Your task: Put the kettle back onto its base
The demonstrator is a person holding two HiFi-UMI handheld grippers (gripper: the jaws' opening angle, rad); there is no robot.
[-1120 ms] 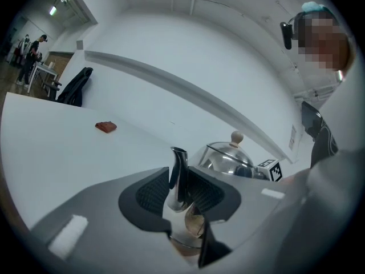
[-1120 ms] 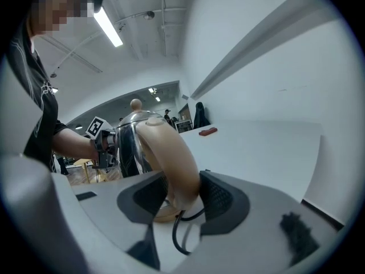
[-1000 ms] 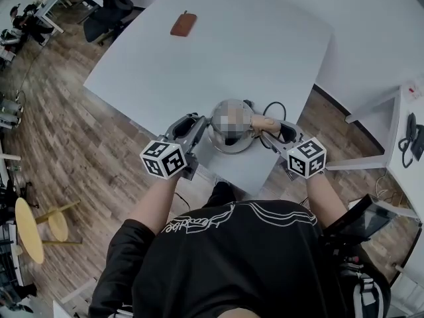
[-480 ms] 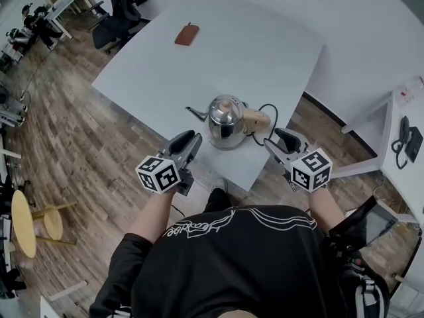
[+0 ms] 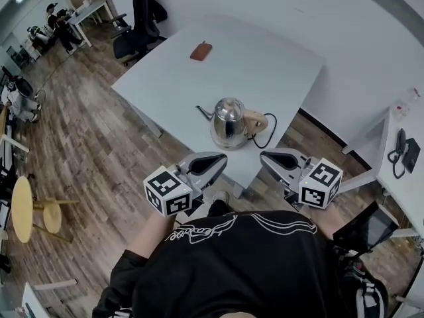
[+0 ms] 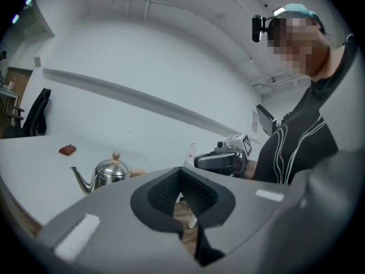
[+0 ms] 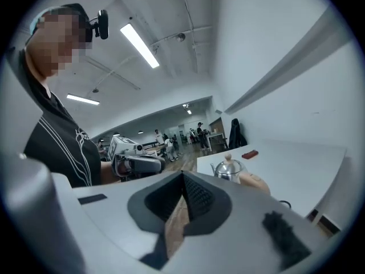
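Observation:
The steel kettle (image 5: 228,120) with its pale wooden handle (image 5: 255,120) stands upright near the white table's (image 5: 265,58) near corner, and a black cord (image 5: 268,136) loops beside it. Its base is hidden under it. Both grippers hang off the table's edge, close to my body and apart from the kettle. My left gripper (image 5: 222,158) is shut and empty. So is my right gripper (image 5: 265,156). The left gripper view shows its shut jaws (image 6: 181,194), the kettle (image 6: 108,173) and the right gripper (image 6: 222,161). The right gripper view shows its shut jaws (image 7: 183,197), the kettle (image 7: 228,169) and the left gripper (image 7: 134,156).
A small brown case (image 5: 201,50) lies on the table's far side. A black office chair (image 5: 142,18) stands beyond the table. A white desk with a phone (image 5: 401,148) is at the right, a yellow stool (image 5: 20,207) at the left. Wooden floor lies below the grippers.
Both grippers left the kettle's sides, drew back toward my body and rose. Their jaws went from open to shut. The kettle stayed in place on the table.

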